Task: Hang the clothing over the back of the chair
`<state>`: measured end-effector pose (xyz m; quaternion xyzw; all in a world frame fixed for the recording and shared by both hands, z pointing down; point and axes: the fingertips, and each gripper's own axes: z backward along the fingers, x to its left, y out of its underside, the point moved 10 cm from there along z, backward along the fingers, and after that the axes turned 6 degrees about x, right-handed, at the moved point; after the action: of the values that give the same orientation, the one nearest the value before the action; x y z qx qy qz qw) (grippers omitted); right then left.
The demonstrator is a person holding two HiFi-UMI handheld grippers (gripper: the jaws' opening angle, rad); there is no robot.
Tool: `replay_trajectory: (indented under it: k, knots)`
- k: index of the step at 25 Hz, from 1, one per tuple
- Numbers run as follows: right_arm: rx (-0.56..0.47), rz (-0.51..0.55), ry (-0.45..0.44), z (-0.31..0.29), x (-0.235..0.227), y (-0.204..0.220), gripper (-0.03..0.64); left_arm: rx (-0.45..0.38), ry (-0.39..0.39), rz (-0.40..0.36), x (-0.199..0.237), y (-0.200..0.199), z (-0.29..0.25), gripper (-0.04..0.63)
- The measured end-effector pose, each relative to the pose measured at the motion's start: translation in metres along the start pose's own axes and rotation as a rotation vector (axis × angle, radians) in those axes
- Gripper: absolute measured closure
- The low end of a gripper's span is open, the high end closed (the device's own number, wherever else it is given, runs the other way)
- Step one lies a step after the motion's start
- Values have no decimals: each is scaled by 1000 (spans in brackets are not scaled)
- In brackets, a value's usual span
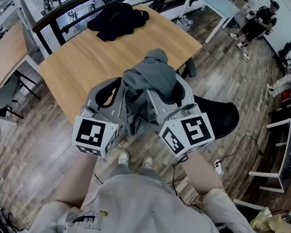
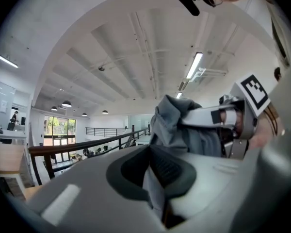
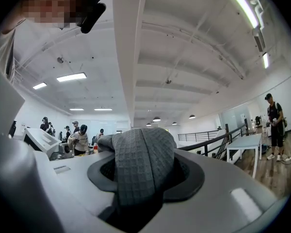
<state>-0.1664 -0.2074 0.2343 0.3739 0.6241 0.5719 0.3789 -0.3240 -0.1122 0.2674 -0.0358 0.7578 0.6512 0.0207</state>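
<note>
Left gripper (image 1: 117,93) and right gripper (image 1: 167,93) each clamp the bunched grey garment (image 1: 153,74) above the table's (image 1: 87,57) near edge; recommend spreading it wide before draping over the black chair (image 1: 223,118) at right.

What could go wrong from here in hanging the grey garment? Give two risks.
1. The left tongs pinch only a thin fold of the grey garment; it could slip free.
2. Bunched between these and the right tongs, the garment may land on the black chair as a lump, not draped.
</note>
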Motion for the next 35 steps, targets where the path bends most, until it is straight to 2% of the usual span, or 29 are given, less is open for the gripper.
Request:
replay_trajectory:
  k: [4,9,16,23,29,35]
  knots:
    - [-58,22,32,-19,-26,-23,413,-32,18,-29,3,-18,-25,594]
    - [-71,61,73,-32,-47,-31,413,-41,31,-52,2,-24,-54,594]
    - [-4,89,77,-41,-64,-7,413,9,61,-54,2,-12,-80,594]
    - [89,136,102,-44,-79,21,411,96,73,-83,-15,11,-100,594]
    - [98,121,177,-34,-109,23,411,123,99,-89,-31,11,-113,594]
    - [-8,138,301,-3,-146,-8,411,103,148,-90,-57,-8,-127,594]
